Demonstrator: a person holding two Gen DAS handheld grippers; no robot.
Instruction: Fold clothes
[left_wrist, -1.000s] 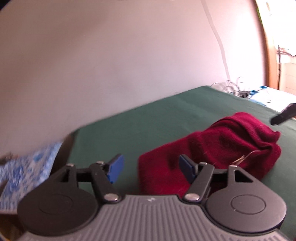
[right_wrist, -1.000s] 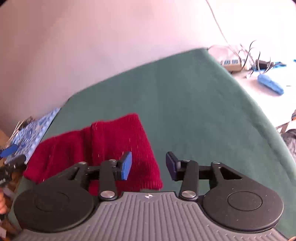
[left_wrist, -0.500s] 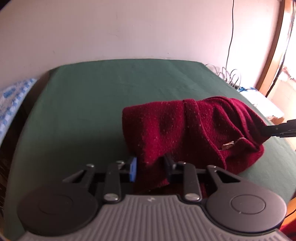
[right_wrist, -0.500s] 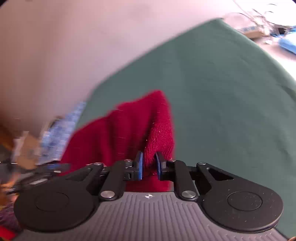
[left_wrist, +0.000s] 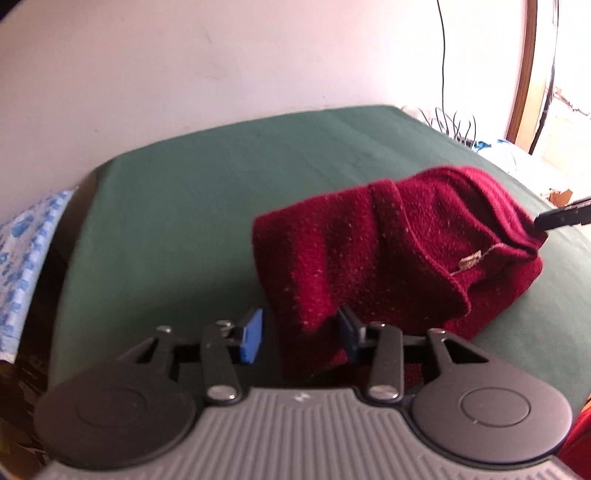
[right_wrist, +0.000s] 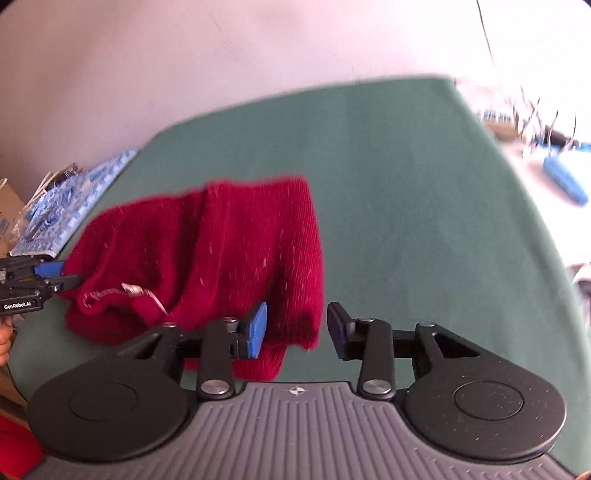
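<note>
A dark red knit garment (left_wrist: 399, 251) lies bunched and folded over on the green table cover (left_wrist: 221, 177). One of its near corners hangs between the jaws of my left gripper (left_wrist: 300, 338), which are opening; the left blue pad stands clear of the cloth. In the right wrist view the garment (right_wrist: 207, 251) has its other near corner between the jaws of my right gripper (right_wrist: 297, 328), also opening, with a gap at the right pad. Each gripper shows at the edge of the other's view: the right fingertips (left_wrist: 561, 218) and the left gripper (right_wrist: 33, 284) sit at the garment's ends.
A blue-and-white patterned cloth (left_wrist: 26, 251) lies off the table's left side. Cables (left_wrist: 450, 125) and a blue object (right_wrist: 565, 181) sit on a white surface past the right edge. A pale wall runs behind the table. A person's hand (right_wrist: 4, 332) holds the left gripper.
Both grippers went from open to pinched on the garment's near corners half a second ago. Now both pairs of jaws have parted again, and the cloth hangs loose between them.
</note>
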